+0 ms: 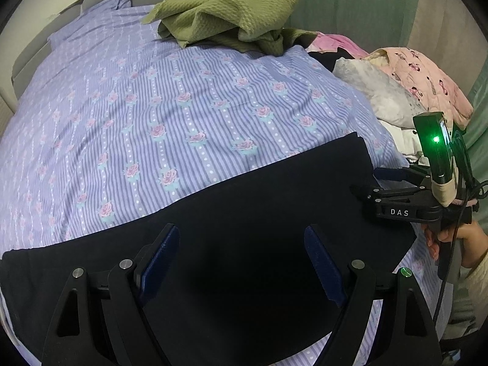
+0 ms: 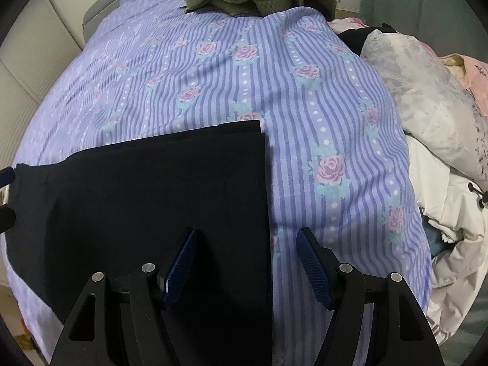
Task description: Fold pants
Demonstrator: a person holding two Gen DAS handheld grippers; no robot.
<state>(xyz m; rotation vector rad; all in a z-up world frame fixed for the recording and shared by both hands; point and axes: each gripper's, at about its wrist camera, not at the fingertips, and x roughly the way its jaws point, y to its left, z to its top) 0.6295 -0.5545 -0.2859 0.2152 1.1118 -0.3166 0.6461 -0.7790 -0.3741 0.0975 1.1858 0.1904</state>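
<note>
Dark pants (image 1: 244, 219) lie flat on the floral bedsheet (image 1: 170, 113); left gripper (image 1: 241, 262) and right gripper (image 2: 247, 259) hover released, green blanket (image 1: 225, 9) at twelve o'clock

One readable marking
White letters "DAS" stand on the black side of the right gripper (image 1: 364, 181).

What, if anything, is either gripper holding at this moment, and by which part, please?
Nothing is held. The left gripper and the right gripper are both open over the black pants, which lie flat on the bed.
</note>
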